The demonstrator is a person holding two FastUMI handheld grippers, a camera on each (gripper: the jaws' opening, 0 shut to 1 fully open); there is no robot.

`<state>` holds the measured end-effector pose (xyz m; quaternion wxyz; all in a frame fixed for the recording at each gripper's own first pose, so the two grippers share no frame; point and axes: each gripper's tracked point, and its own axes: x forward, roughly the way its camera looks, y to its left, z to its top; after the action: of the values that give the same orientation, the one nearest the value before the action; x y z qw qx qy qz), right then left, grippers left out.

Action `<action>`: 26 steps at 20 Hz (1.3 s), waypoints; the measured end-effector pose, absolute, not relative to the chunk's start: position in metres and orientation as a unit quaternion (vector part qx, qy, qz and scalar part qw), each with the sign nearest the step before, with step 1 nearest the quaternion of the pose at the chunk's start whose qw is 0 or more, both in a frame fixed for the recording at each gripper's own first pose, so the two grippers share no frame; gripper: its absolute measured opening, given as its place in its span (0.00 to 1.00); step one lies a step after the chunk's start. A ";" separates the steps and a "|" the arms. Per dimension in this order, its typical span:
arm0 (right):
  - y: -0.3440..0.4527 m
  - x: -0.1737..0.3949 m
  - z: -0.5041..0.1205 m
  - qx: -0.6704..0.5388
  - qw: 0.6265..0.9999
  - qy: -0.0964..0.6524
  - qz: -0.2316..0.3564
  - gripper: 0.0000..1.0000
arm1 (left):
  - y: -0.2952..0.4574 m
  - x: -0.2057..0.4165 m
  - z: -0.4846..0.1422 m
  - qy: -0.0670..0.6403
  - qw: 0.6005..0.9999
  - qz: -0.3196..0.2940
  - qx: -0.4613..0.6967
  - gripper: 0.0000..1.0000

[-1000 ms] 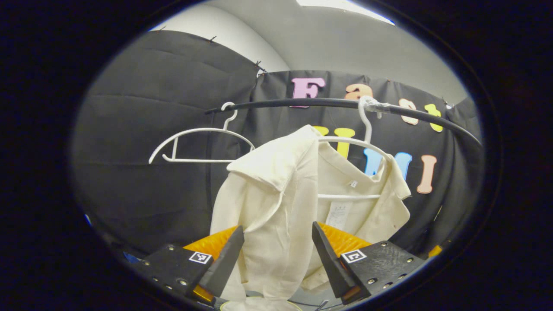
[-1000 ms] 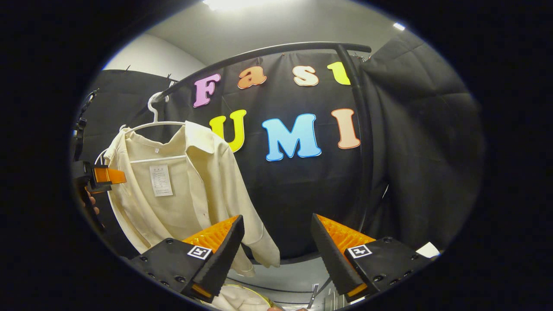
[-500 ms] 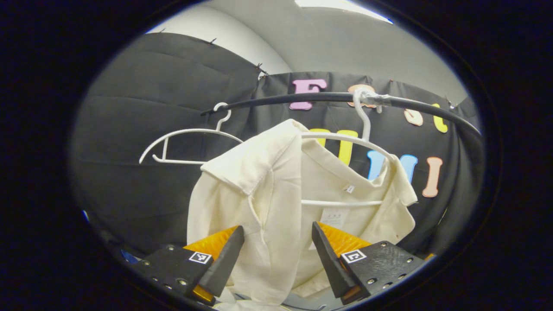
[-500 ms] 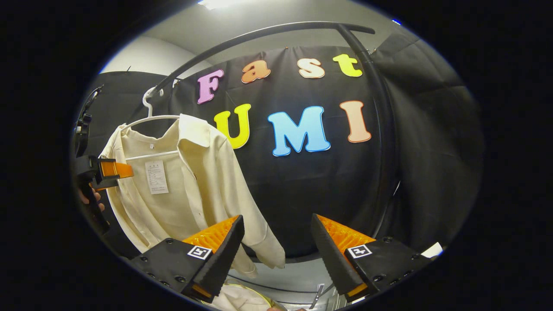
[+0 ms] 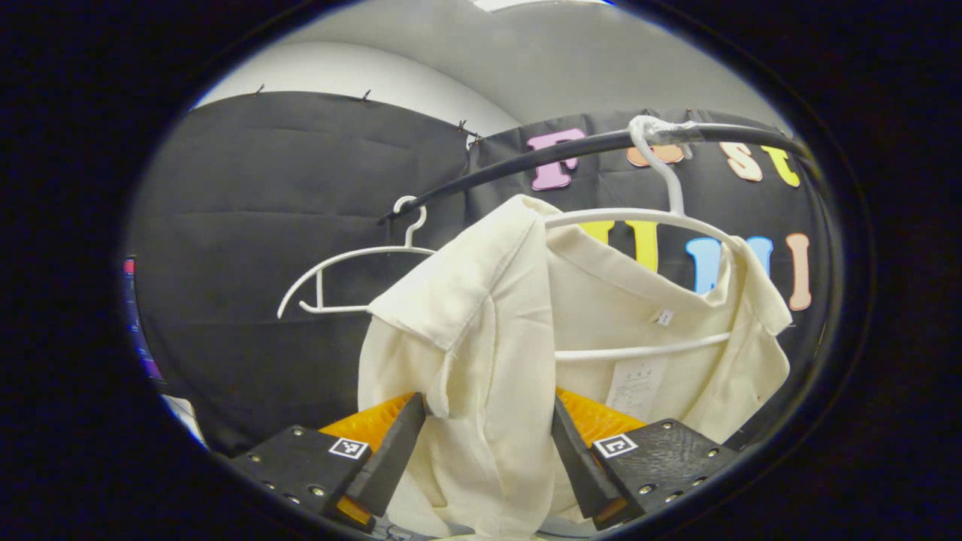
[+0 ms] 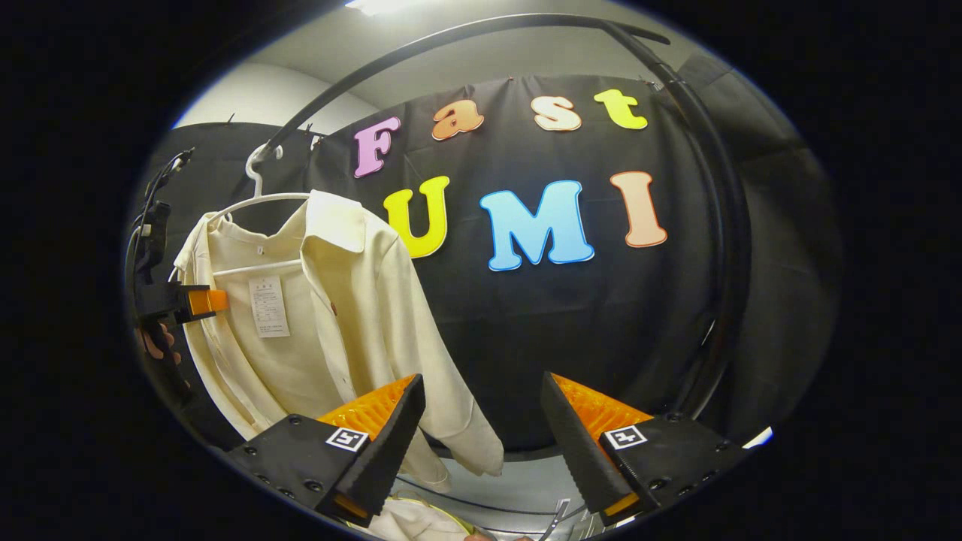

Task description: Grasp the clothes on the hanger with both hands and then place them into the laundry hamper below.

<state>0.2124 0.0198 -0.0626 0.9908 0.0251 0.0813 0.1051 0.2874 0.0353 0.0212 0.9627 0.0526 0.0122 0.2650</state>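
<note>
Two hand-held grippers, both spread wide: our left hand-held gripper straddles the shirt hanging on its hanger (fabric between fingers, unpinched), so closing grips it; our right hand-held gripper hangs beside, holding nothing.

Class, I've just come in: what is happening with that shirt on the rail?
A person holds a tool in each hand. The left tool is open, with the cream shirt's front edge between its fingers, not yet clamped. The shirt hangs on a white hanger on the black rail. The right tool is open, away from the shirt.
</note>
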 end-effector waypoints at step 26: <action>0.148 0.179 -0.054 0.048 0.953 0.098 0.281 0.98 | 0.046 0.245 0.054 -0.013 0.981 0.193 0.029 0.01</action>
<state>0.1786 0.1478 -0.0543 0.9534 0.0480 0.0981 0.2813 0.2450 0.0458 0.0542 0.9807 0.0287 -0.0132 0.1931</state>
